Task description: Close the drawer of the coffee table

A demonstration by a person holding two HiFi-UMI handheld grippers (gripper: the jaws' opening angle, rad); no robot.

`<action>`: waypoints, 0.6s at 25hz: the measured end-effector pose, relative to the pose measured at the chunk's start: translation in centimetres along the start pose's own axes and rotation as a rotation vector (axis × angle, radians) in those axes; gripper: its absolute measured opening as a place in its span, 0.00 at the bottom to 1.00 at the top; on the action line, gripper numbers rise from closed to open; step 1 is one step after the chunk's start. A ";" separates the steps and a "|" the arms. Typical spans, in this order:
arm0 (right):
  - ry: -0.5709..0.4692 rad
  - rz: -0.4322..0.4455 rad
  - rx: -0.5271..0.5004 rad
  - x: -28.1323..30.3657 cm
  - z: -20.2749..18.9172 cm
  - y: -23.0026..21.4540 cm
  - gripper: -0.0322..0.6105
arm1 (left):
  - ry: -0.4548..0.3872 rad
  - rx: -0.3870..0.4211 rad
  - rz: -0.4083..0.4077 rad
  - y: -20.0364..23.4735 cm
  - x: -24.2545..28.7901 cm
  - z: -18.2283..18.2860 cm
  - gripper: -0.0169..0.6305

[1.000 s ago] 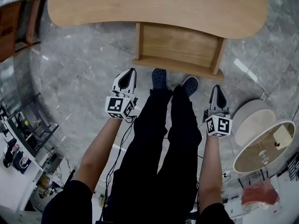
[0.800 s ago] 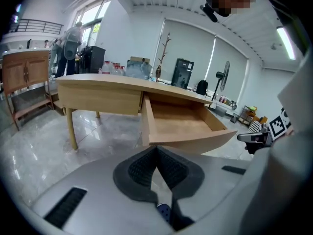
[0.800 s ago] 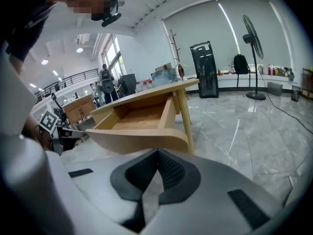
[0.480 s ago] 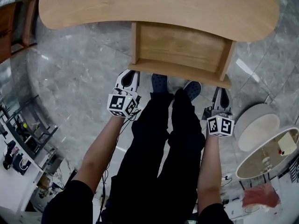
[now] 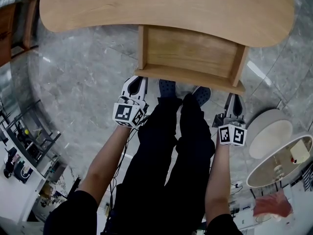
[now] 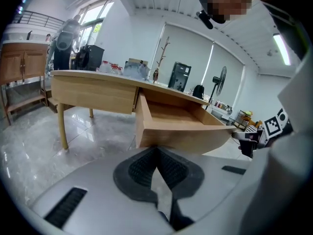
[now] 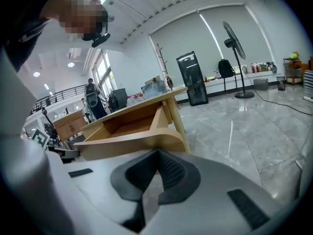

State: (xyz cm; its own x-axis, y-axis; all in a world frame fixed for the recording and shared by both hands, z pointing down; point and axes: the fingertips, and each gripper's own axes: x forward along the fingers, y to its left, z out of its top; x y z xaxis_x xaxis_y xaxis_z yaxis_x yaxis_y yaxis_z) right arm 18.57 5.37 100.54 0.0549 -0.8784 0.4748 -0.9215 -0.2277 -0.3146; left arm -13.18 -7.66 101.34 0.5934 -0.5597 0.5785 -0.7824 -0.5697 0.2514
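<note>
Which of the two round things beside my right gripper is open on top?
The tan one at the far right; you can see inside it. The paler one has a plain closed top.

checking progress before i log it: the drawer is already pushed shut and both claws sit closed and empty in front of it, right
No, the drawer is not shut: the head view shows it pulled out from under the table, its inside bare. The rest holds: the left claw and right claw sit closed and empty in front of it.

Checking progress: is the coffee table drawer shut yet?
No, open: the drawer juts out from under the tabletop, its empty inside exposed.
</note>
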 end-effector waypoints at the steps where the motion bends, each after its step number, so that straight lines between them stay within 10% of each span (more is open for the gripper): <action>1: -0.008 0.005 -0.004 0.1 0.4 0.0 0.09 | -0.006 0.004 -0.002 -0.1 0.0 0.4 0.06; 15: -0.004 0.055 -0.054 0.6 2.7 1.6 0.09 | -0.030 0.000 0.031 1.0 0.5 3.6 0.06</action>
State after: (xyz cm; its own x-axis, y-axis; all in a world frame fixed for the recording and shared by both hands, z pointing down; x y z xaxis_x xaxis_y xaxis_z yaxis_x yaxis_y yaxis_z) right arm 18.20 3.36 98.16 0.0054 -0.8907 0.4545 -0.9425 -0.1565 -0.2954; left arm -13.02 -10.66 99.07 0.5742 -0.5951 0.5623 -0.8006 -0.5518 0.2336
